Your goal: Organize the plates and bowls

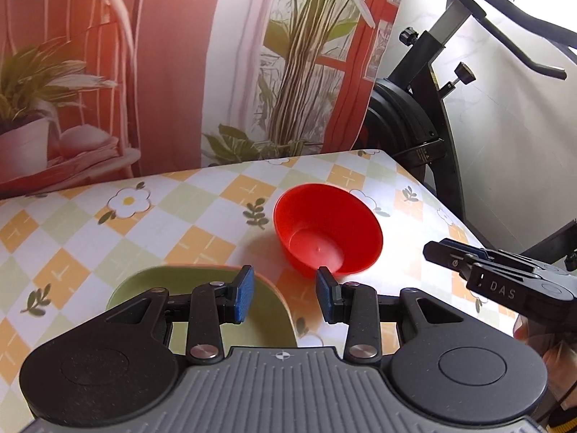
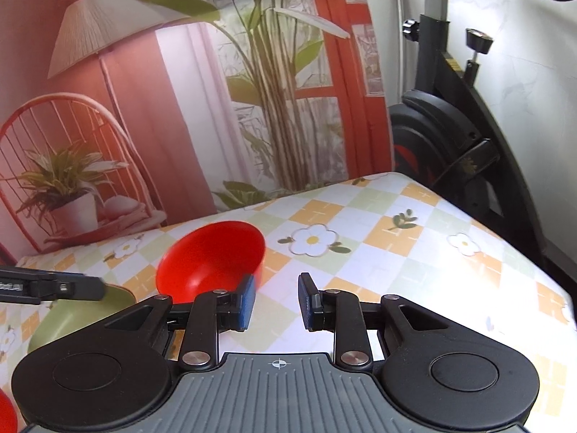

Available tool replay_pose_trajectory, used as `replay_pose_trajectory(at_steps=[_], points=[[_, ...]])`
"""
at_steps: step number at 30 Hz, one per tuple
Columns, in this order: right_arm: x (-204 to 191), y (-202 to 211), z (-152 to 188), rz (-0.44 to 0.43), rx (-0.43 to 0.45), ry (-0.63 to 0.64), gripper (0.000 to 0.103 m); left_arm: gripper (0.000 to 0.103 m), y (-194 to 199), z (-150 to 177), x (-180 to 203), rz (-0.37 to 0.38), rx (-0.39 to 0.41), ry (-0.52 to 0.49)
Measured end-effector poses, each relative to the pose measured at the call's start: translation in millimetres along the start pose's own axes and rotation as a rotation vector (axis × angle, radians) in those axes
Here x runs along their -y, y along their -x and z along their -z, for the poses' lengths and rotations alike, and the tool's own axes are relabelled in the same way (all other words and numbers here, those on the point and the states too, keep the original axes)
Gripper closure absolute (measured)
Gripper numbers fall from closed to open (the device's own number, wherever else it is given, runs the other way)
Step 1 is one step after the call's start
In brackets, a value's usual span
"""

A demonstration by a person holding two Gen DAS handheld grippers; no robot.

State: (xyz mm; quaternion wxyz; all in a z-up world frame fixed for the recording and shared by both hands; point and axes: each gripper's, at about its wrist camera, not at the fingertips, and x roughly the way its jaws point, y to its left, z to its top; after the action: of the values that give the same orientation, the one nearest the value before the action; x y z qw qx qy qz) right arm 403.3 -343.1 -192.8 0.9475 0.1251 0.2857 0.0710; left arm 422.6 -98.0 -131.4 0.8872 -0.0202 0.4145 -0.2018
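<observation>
Behind checkered tablecloth (image 1: 202, 216), printed backdrop (image 1: 173, 72), exercise bike (image 1: 425, 115).

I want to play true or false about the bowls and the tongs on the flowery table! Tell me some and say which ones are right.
1. The round red plastic bowl sits upright on the checked flowery tablecloth. True.
2. The left tongs are squeezing the red bowl. False: they are open, holding nothing.
3. A pale green dish lies under the left tongs. True.
4. The right tongs are shut. False: they are open and empty.
5. The red bowl is full of soup. False: it is empty.
</observation>
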Motion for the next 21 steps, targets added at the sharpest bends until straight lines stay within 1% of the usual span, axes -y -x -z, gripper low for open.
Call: replay_pose_trajectory(at_steps=[3, 6, 8, 13, 17, 19, 21], points=[[-0.2, -12.2, -4.2, -0.029, 0.002, -0.002, 0.078, 0.064, -19.8, -13.0, 3.9, -0.025, -0.019, -0.024], [-0.9, -24.4, -8.5, -0.045, 0.001, -0.010, 0.078, 0.064, -34.9, -25.3, 3.2, -0.028, -0.022, -0.007], [-1.4, -34.0, -9.7, -0.040, -0.010, -0.015, 0.078, 0.064, -42.4, -30.4, 4.0, -0.026, -0.020, 0.004], [-3.9, -52.4, -6.1, -0.043, -0.029, -0.038, 0.079, 0.064, -61.9, -37.1, 10.6, -0.049, -0.051, -0.026], [-4.1, -58.0, -2.6, -0.059, -0.035, -0.069, 0.084, 0.064, -75.0, -38.2, 7.2, -0.055, -0.077, -0.018], [-4.7, -58.9, -2.2, -0.065, -0.035, -0.071, 0.084, 0.064, -79.4, -37.7, 6.0, -0.050, -0.086, -0.012], [-4.8, -59.4, -2.2, -0.066, -0.036, -0.070, 0.089, 0.064, -84.8, -36.7, 5.4, -0.036, -0.104, -0.009]])
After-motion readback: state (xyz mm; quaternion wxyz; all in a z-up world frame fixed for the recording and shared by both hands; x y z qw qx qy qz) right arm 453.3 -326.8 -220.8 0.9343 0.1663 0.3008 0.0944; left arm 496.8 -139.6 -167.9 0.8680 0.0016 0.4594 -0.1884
